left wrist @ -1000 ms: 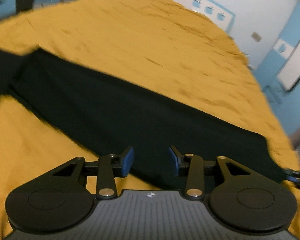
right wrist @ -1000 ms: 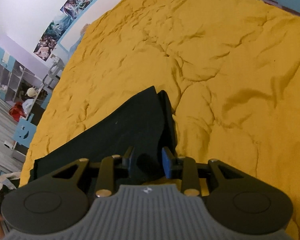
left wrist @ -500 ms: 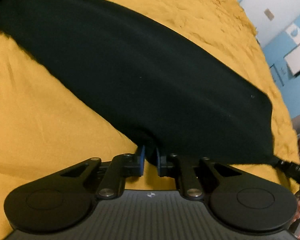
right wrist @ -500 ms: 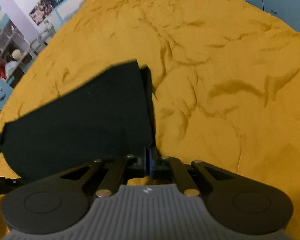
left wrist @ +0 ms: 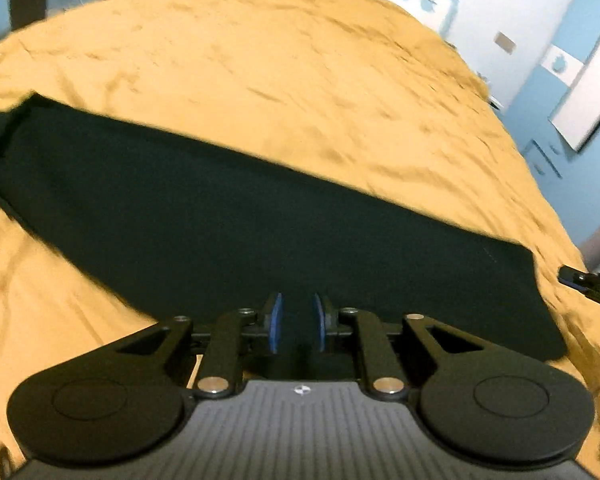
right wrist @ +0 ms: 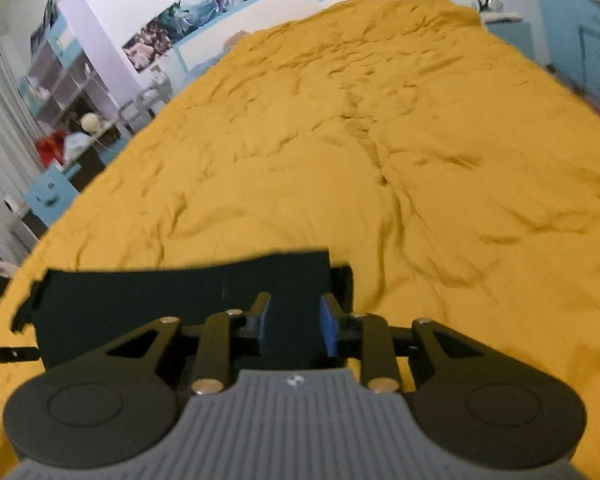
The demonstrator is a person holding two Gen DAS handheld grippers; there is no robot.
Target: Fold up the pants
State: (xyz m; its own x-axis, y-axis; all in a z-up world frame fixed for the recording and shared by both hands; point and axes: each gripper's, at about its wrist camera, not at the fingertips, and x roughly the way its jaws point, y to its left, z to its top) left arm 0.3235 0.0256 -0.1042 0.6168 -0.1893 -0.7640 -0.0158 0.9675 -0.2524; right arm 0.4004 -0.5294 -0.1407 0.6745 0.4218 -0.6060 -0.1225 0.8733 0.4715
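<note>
- Black pants (left wrist: 260, 216) lie flat on the bed (left wrist: 300, 72), in one long strip.
- Yellow cloth covers the bed, and it is full of small wrinkles.
- From the left wrist view the pants run from the far left to the near right, across the near side of the bed.
- One end of the pants, at the left, has a band (left wrist: 4, 136) across it.
- The left gripper (left wrist: 297, 322) sits over the near edge of the pants, about the middle of the strip.
- Its jaws stand a little way apart, with a narrow gap between the blue pads (left wrist: 275, 320). Dark cloth shows in the gap, but the pads do not look pressed on it.
- From the right wrist view the pants (right wrist: 180, 296) lie close in front, along the near edge of the bed (right wrist: 380, 140).
- The right gripper (right wrist: 295, 328) sits over the right end of the pants.
- Its jaws are open wider than the left ones, and its blue pads (right wrist: 329, 330) are clear of the cloth. It holds nothing.
- At the right edge of the left wrist view, the tip of the right gripper (left wrist: 588, 282) shows just beside the end of the pants.
- Posters (right wrist: 204, 12) hang on the wall past the bed, and shelves (right wrist: 64, 92) stand at the left.
</note>
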